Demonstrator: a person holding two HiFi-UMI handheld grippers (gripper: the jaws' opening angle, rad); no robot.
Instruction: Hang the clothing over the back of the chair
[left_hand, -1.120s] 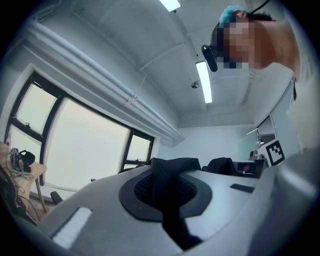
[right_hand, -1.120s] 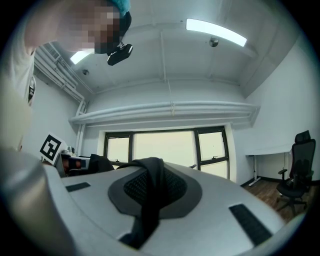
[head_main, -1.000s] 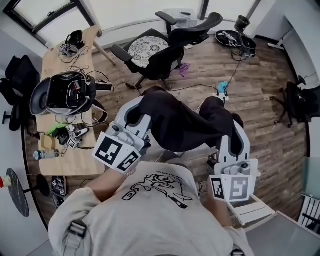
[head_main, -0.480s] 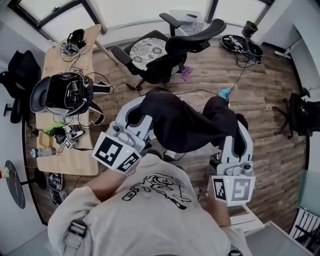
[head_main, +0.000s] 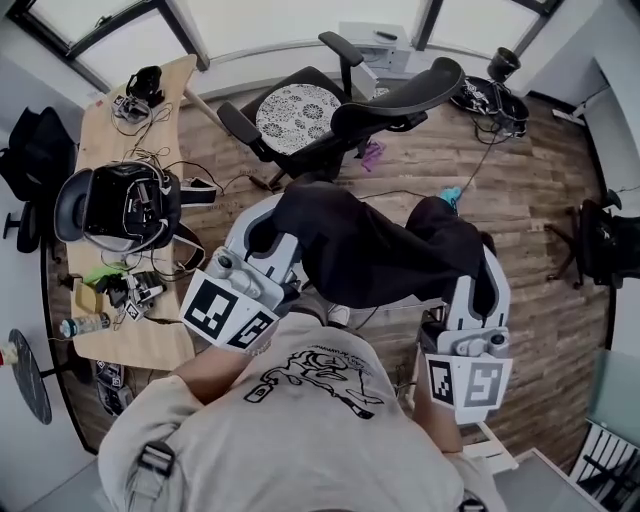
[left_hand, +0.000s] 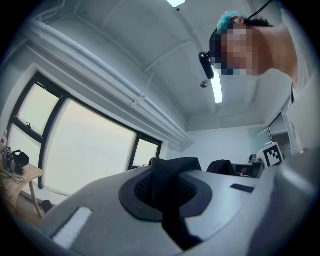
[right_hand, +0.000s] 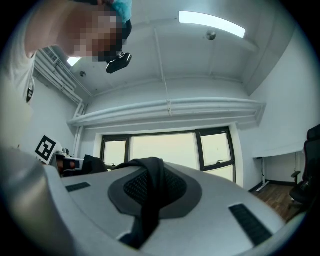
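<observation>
While left tongs (left_hand: 167, 195) and right tongs (right_hand: 149, 195) pinch it, one garment (head_main: 380, 250) sags.

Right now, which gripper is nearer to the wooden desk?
Left. The left gripper is close by the wooden desk; the right gripper is across the dark clothing that both hold, farther off.

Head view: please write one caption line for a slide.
A dark garment, spread before a black chair, with left gripper and right gripper both shut on it.
</observation>
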